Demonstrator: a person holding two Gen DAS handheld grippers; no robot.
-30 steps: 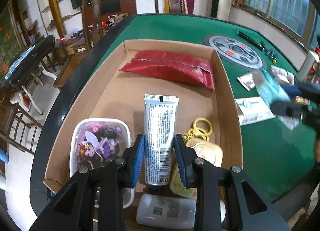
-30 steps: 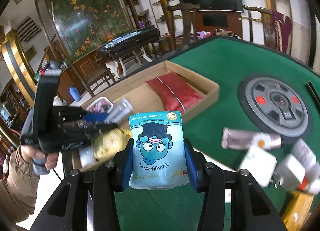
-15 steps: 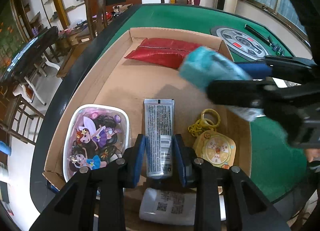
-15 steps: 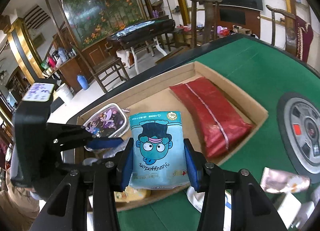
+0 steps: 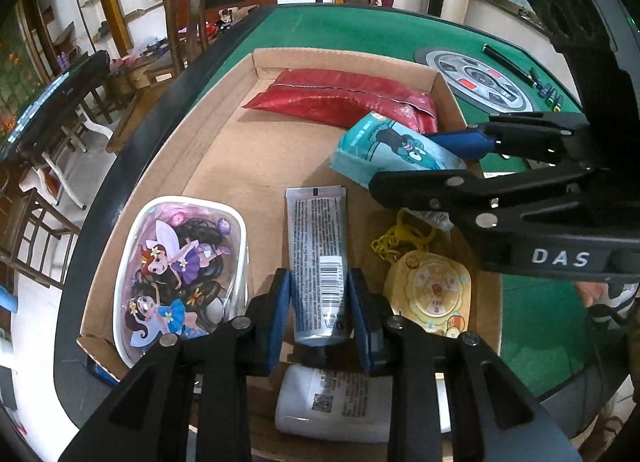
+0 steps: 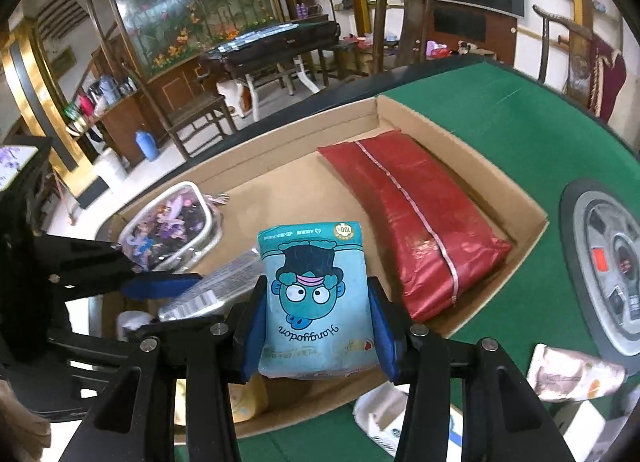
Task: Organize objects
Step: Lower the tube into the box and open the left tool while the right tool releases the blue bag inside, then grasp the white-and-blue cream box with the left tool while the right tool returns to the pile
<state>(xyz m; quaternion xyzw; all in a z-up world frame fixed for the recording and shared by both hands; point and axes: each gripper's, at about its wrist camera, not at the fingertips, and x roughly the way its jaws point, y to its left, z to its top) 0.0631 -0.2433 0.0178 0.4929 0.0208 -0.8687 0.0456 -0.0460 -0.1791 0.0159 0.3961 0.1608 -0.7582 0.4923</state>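
Observation:
My left gripper point(image 5: 318, 318) is shut on a silver tube point(image 5: 318, 258), its far end low over the floor of the cardboard box point(image 5: 224, 150). My right gripper point(image 6: 316, 326) is shut on a blue cartoon tissue pack point(image 6: 316, 298) and holds it above the box's right side; the pack also shows in the left wrist view point(image 5: 384, 146). In the box lie a red pouch point(image 5: 344, 100), a fairy-print case point(image 5: 176, 270), a yellow round toy point(image 5: 430, 294) with a yellow cord and a white bottle point(image 5: 332, 406).
The box sits on a green table point(image 5: 360, 30) near its dark left edge. A grey disc point(image 5: 480, 80) lies to the right of the box. Small packets point(image 6: 576, 374) and a white box point(image 6: 400, 418) lie on the green felt by my right gripper. Chairs stand beyond the table.
My right gripper has carried the blue pack from over the table to over the box's right side. My left gripper still holds the tube and has pulled back slightly.

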